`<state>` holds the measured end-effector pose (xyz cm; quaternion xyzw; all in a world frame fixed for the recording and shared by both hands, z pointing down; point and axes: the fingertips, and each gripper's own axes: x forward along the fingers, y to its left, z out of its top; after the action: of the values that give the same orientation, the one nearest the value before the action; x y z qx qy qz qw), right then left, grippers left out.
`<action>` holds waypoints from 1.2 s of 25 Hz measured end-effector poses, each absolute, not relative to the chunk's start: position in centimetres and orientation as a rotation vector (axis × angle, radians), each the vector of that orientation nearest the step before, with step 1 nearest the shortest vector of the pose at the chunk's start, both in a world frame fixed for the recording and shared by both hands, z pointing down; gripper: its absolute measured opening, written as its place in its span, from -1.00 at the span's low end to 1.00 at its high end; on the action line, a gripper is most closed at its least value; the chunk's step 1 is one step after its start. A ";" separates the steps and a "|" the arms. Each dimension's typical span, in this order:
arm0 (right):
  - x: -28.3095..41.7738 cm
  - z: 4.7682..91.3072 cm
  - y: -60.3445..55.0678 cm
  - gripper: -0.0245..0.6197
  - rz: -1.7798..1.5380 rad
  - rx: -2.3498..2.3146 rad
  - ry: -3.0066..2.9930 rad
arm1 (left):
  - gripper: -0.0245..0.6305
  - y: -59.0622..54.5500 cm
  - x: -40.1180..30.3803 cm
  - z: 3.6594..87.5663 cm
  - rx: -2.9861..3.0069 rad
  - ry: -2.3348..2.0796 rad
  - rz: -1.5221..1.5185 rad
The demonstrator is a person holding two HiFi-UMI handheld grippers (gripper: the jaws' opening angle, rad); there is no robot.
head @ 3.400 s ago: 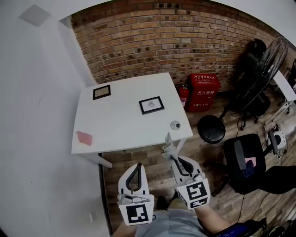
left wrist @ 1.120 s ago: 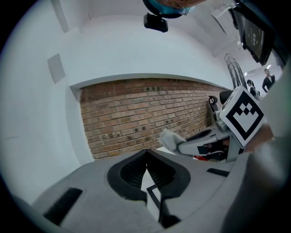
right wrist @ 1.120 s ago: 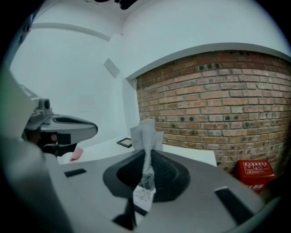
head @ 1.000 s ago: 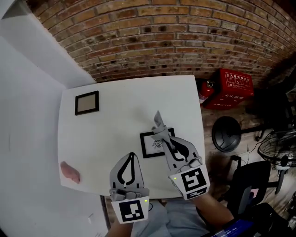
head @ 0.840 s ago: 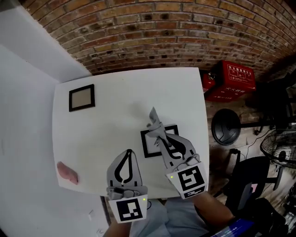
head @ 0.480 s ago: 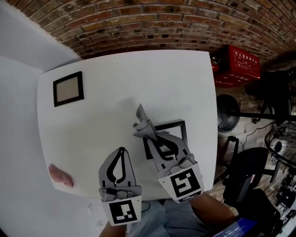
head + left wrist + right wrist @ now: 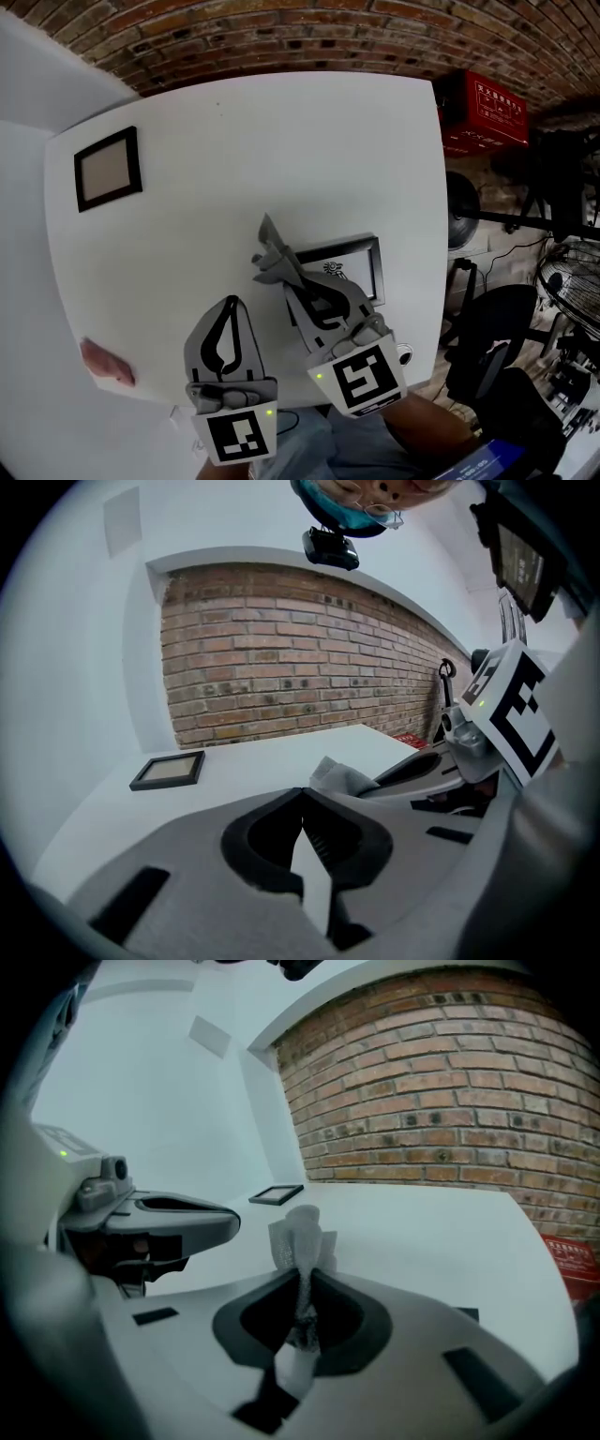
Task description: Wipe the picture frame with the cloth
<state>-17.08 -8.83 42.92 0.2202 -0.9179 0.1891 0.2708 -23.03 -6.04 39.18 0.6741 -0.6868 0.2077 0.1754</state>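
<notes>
Fingers: right gripper (image 7: 279,270) clamps cloth (image 7: 265,247); left gripper (image 7: 230,303) closed, empty.
Pre-wipe: lower cloth onto picture frame (image 7: 354,270), table's (image 7: 281,141) right edge.

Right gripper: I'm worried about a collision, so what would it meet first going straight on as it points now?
Likely only bare table. The right gripper, shut on the cloth, aims just right of the far picture frame; height is unclear, so it may pass over.

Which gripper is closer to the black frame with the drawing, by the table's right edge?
Right. The right gripper, shut on the cloth, hangs over the frame at its left edge in the head view. The left gripper is further left, clear of it.
</notes>
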 end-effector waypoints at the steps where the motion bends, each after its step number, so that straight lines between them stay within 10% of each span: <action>1: -17.0 43.2 -8.9 -0.83 0.509 0.596 -2.466 | -0.90 -6.0 -23.0 39.3 1.908 -1.945 0.587; 30: -13.1 44.0 -9.7 -0.83 0.473 0.698 -2.399 | -0.90 -5.9 -20.7 39.4 1.976 -1.896 0.597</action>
<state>-13.06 -9.73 44.04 0.2621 -0.9015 0.1777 0.2949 -20.65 -5.88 39.39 0.6951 -0.6666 0.2098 0.1686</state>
